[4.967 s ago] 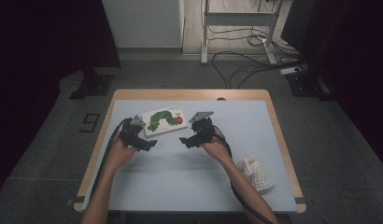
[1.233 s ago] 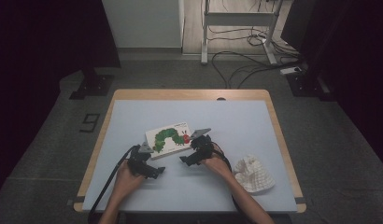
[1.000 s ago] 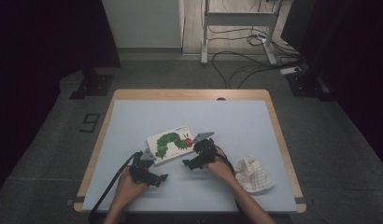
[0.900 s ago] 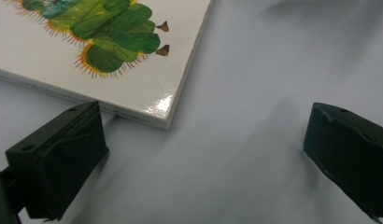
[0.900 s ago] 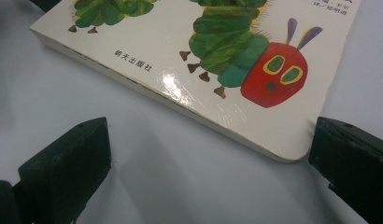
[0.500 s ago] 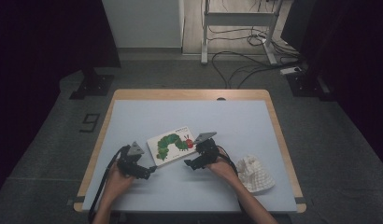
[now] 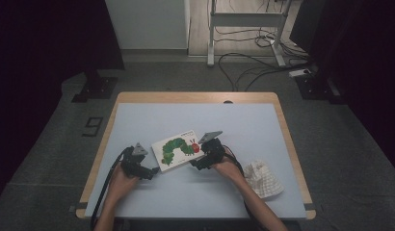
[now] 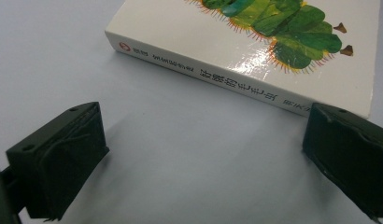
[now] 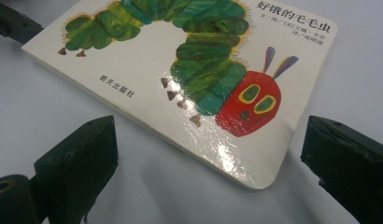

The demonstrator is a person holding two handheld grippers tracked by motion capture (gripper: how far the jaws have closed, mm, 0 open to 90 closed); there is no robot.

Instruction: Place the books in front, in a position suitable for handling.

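You kept both grippers' jaws apart, left gripper (image 7: 150,172) and right gripper (image 7: 194,165) flanking the caterpillar book (image 7: 179,148) lying flat at the surface (image 7: 243,120) centre; neither clamped it, presumably ready to lift.

The high view looks forward and down from above the person's side onto the whole table (image 7: 195,115). Each gripper view sits low and close behind its own fingers, facing the book (image 8: 255,56) just beyond their tips. All three views share that book.
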